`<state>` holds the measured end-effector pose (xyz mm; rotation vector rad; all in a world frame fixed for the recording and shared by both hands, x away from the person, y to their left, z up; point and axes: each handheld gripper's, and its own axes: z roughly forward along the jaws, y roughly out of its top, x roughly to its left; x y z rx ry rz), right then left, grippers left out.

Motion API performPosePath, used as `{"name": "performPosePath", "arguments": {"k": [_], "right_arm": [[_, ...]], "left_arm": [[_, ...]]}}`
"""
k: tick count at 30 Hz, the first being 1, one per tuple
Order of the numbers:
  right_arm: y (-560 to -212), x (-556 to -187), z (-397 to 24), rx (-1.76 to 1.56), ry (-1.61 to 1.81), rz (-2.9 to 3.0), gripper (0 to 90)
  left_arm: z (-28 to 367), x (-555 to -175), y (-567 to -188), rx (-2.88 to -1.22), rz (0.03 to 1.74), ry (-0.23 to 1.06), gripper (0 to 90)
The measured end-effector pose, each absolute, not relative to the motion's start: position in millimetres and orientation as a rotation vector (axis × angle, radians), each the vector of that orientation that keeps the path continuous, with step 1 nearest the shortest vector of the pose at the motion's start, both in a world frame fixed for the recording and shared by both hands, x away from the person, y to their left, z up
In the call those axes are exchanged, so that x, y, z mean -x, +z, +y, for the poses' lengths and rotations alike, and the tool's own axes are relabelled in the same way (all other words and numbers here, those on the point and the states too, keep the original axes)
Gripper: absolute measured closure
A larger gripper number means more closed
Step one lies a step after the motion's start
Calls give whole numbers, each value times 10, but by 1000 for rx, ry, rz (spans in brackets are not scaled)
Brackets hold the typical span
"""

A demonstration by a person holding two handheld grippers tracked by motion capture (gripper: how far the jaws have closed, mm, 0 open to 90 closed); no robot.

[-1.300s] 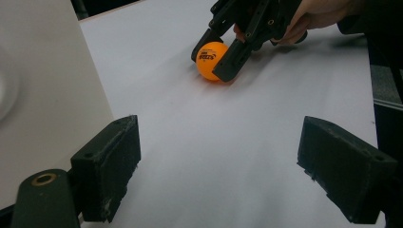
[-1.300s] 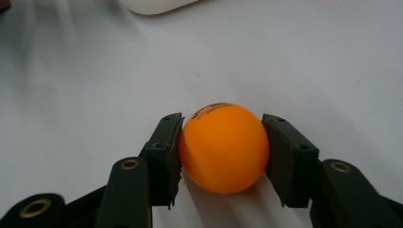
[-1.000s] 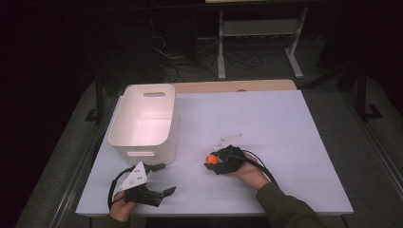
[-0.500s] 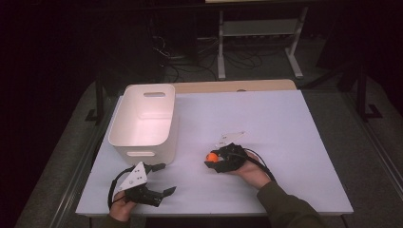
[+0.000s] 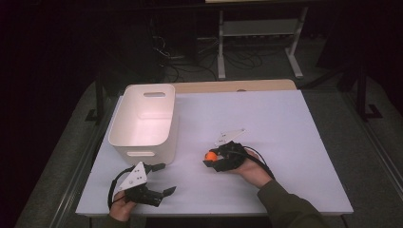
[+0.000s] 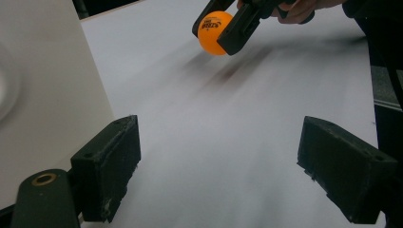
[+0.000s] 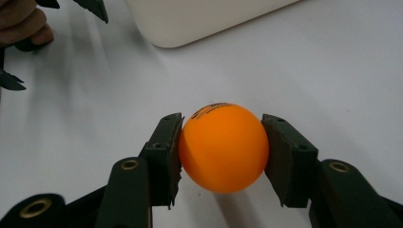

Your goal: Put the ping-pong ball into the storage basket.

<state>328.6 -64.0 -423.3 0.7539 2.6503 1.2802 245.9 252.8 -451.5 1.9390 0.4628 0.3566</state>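
White surface against a dark room, so that orange ball really pops. Your right tongs are clamped on it, both pads pressed against its sides, and it's held near the middle of the surface, just right of the white bin. Your left tongs sit at the near edge with jaws spread wide and nothing between them, pointed toward the ball, which is well apart from them.
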Motion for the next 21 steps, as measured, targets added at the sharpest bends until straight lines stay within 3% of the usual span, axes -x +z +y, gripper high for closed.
{"name": "performPosePath", "arguments": {"k": [21], "right_arm": [[-4101, -3307, -578, -718, 1295, 2671, 495]], "left_arm": [[2527, -2456, -4514, -1939, 462, 359, 141]]}}
